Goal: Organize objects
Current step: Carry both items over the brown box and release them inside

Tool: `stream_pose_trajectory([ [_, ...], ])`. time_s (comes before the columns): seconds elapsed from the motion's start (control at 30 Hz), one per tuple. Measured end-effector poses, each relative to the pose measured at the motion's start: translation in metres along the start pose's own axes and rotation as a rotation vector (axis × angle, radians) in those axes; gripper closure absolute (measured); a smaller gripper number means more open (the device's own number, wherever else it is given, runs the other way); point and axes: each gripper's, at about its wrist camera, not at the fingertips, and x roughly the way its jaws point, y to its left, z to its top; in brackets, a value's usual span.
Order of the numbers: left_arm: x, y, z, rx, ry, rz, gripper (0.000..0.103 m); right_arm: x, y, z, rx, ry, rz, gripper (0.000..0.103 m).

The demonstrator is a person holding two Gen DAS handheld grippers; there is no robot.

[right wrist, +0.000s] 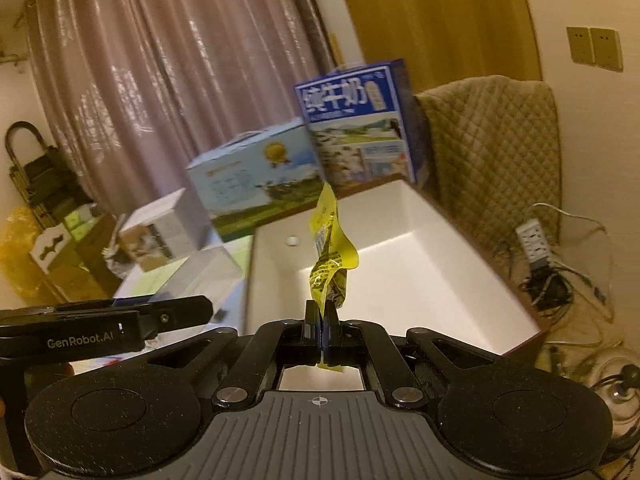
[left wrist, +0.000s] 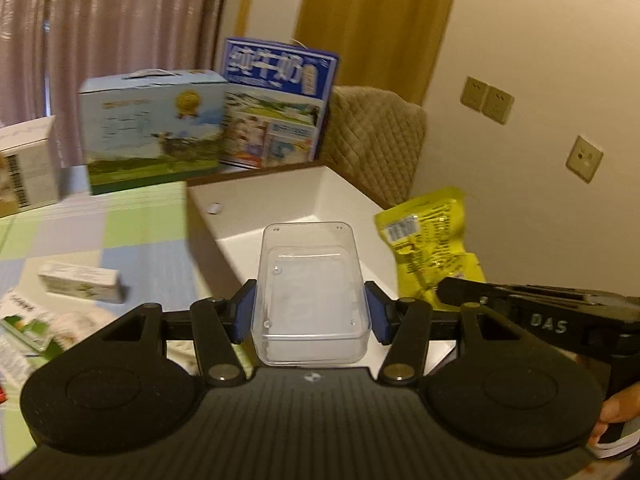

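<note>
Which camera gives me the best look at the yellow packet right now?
Left wrist view: the yellow packet shows its broad printed face, barcode included. The right wrist view shows it edge-on and crumpled, pinched in the right tongs.

clear plastic box (left wrist: 310, 292), glossy yellow packet (right wrist: 330, 256)

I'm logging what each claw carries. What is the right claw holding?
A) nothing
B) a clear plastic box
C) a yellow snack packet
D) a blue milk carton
C: in the right wrist view the right claw is pinched shut on the yellow snack packet, held above the white bin; the clear plastic box sits in the left claw.
</note>
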Motion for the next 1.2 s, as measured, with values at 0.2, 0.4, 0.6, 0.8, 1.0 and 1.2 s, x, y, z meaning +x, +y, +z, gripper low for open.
stream_pose_trajectory([
  [0.2,0.043,-0.021,0.0,0.001,0.071,-0.004,0.052,0.019,-0.027,0.001,-0.017,0.067,-0.052,0.103],
  [0.4,0.073,-0.027,-0.005,-0.014,0.146,0.009,0.052,0.04,-0.047,-0.005,-0.035,0.145,-0.087,0.103],
  [0.6,0.091,-0.032,-0.006,-0.016,0.199,0.009,0.052,0.053,-0.054,-0.01,-0.064,0.188,-0.115,0.103],
  [0.8,0.104,-0.036,-0.01,-0.003,0.22,0.018,0.052,0.06,-0.059,-0.011,-0.072,0.207,-0.134,0.103],
  [1.0,0.113,-0.042,-0.012,0.02,0.227,0.015,0.036,0.063,-0.056,-0.008,-0.126,0.163,-0.17,0.103],
  [1.2,0.111,-0.041,-0.01,0.017,0.232,0.01,0.035,0.063,-0.056,-0.007,-0.171,0.178,-0.188,0.094],
])
